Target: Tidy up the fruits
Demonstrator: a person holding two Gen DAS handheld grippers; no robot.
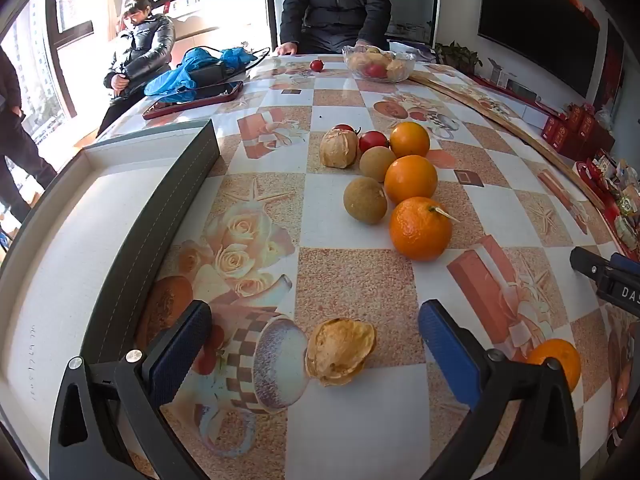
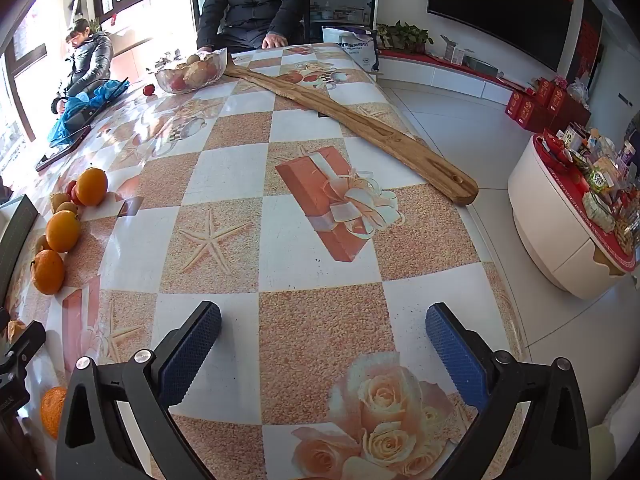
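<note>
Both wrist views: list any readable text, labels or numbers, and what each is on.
"DAS", cut off by the frame edge: white letters on the black body of the right gripper.
Handwritten digits on the tray: too faint to read.
Print on the white bag: blurred, unreadable.
Gold marks on the red boxes: too small to read.
Packets on the round white stand: labels too small to read.

Blue pads (image 1: 448, 356) on black left gripper (image 1: 316, 354); tan papery husk fruit (image 1: 340, 352) between jaws. Oranges (image 1: 420, 228) beyond, red tomatoes (image 1: 373, 141), brown round fruits (image 1: 365, 200). Tablecloth (image 2: 320, 320): orange-white checks, rose print.
</note>
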